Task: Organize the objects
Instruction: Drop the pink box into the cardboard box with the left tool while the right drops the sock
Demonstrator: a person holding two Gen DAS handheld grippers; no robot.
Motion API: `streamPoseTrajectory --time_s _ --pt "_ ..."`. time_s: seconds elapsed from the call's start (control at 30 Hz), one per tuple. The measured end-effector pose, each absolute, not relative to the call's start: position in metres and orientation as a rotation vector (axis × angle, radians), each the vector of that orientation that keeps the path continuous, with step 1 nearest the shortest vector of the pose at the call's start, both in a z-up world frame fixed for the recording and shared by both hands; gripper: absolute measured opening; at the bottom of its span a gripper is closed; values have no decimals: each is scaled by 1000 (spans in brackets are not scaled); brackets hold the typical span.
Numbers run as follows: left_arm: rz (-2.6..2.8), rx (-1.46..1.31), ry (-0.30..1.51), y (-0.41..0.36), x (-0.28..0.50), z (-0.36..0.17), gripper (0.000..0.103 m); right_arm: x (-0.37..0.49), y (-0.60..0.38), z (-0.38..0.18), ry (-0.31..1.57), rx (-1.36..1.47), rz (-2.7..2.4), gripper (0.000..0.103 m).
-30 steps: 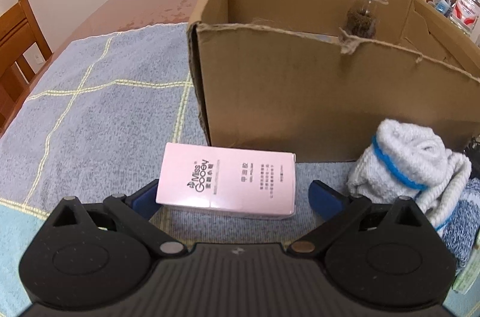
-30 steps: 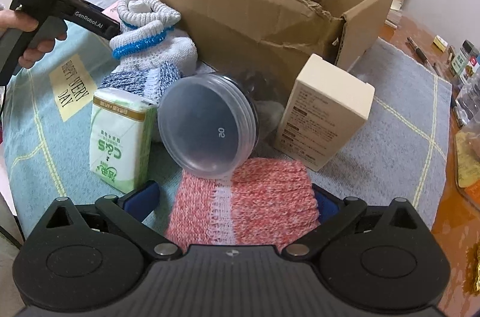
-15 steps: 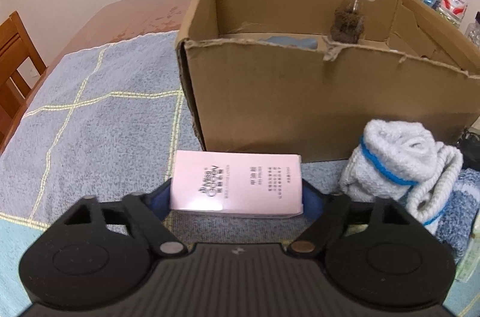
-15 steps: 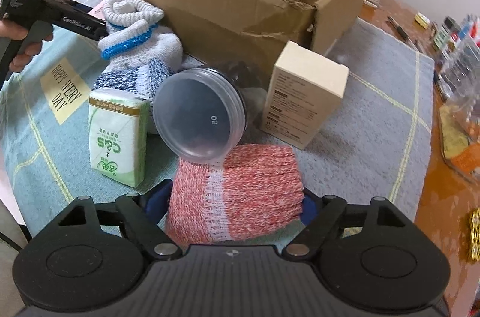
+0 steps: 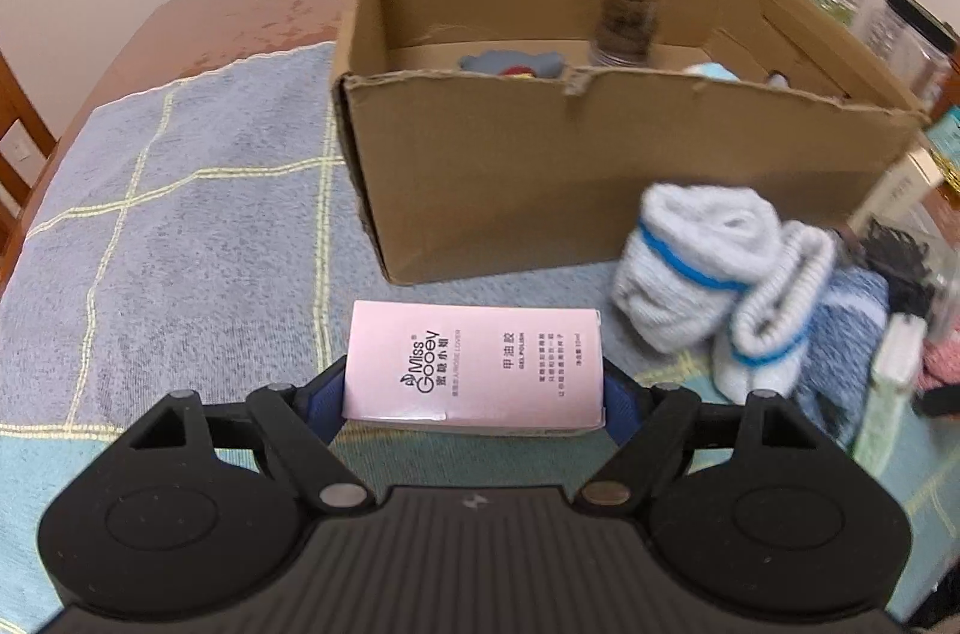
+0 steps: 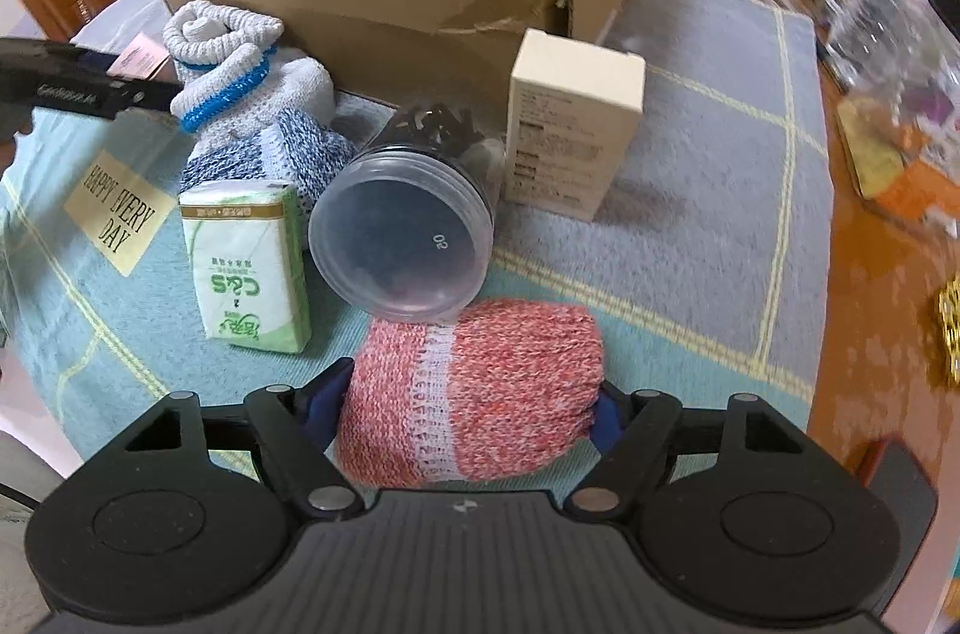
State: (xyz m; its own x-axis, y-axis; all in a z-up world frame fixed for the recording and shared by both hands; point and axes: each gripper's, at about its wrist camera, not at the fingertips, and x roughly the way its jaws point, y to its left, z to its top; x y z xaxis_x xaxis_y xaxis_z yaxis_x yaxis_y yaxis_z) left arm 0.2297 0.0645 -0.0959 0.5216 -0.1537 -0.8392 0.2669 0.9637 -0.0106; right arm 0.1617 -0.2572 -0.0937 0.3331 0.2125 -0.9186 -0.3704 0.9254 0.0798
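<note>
Both tools closed in the last second. Left tool [image 5: 474, 394] now clamped on the ends of the pink box [image 5: 474, 364], which looks just clear of the table [image 5: 180, 226], though hard to tell. Right tool [image 6: 465, 409] squeezing the rolled pink sock [image 6: 474, 394], jaws still narrowing a moment ago. Both grips secured, so ready for carrying to the cardboard box [image 5: 600, 166] just beyond. Pink box lying flat, long axis across the jaws, printed face up; sock roll likewise crosswise.
</note>
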Motion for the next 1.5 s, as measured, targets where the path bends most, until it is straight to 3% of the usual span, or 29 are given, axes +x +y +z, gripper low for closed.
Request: streamPoseTrajectory --time_s 0.33,0.73,1.33,1.43,1.5 --pt "-352 96 982 59 217 -66 81 142 -254 -74 1176 -74 365 80" --pt "-465 143 952 38 222 -17 81 154 -231 -13 1040 -99 383 80" --pt "-475 196 813 -7 315 25 81 236 -205 28 871 -174 410 80" --pt "-431 194 805 -12 332 26 92 261 -204 26 870 -170 394 81" --pt "-413 190 805 -13 336 27 93 274 -204 25 856 -166 379 87"
